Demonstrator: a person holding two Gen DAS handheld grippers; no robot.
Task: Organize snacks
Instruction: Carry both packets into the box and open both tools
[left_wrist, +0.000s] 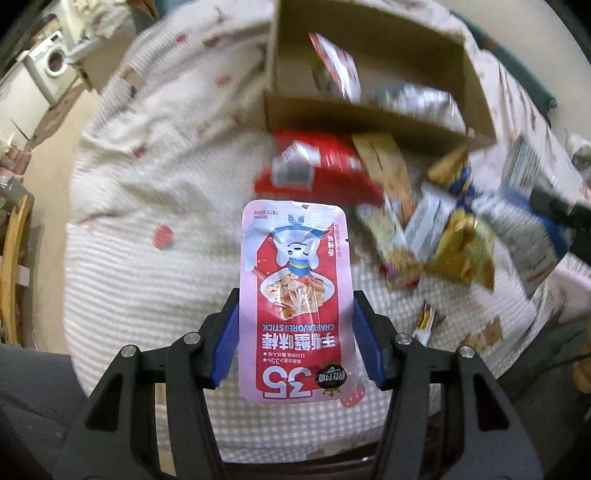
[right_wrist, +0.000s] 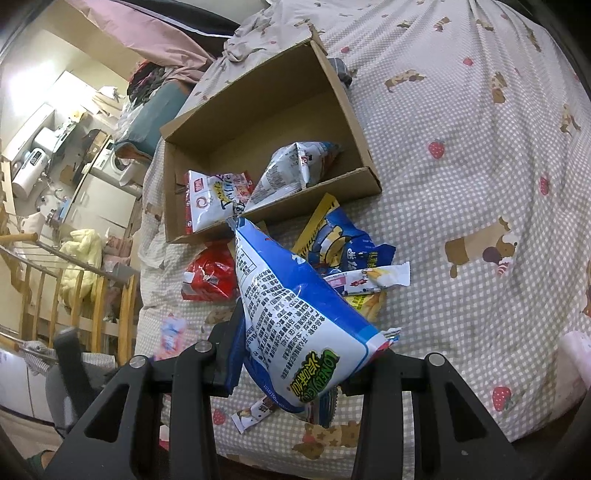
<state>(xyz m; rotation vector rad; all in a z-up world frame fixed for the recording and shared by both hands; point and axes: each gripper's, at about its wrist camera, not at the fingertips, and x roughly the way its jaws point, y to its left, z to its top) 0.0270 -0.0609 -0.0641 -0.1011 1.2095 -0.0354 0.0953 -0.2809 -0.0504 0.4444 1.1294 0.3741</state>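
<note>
Item: pink crab-stick pouch (left_wrist: 295, 295), pinched by its long edges in my left gripper (left_wrist: 295, 325), clear of the bedspread (left_wrist: 147, 184). Blue snack bag (right_wrist: 291, 306) clamped in my right gripper (right_wrist: 295, 350). Both seemingly destined for cardboard box (right_wrist: 354, 122), two packets already inside

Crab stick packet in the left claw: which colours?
Pink and red packet, clearest in the left wrist view.
</note>
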